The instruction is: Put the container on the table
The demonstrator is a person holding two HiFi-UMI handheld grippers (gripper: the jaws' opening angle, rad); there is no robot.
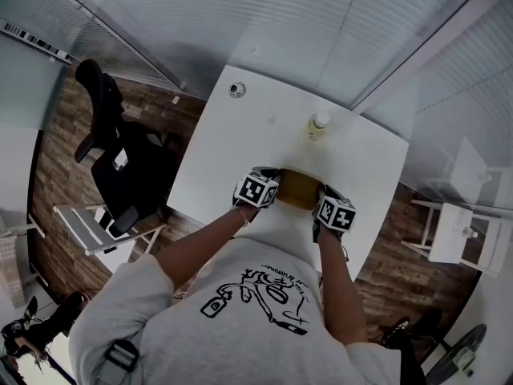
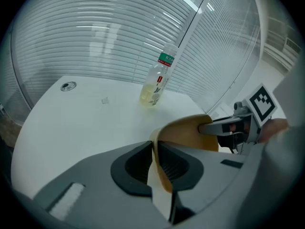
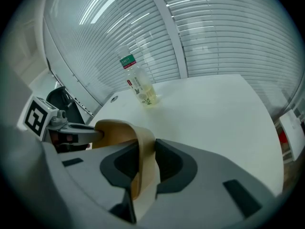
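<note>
The table (image 1: 232, 159) was white with a flat top. A bottle (image 1: 318, 125) with some pale yellow drink stood near its far edge. A small round metal disc (image 1: 236, 90) sat by the far left corner, well apart from the bottle.

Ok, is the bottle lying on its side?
No, the bottle stands upright on the table.

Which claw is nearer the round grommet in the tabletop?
Left. The left claw grips the container rim on the side towards the grommet; the right claw grips the opposite rim, farther away.
</note>
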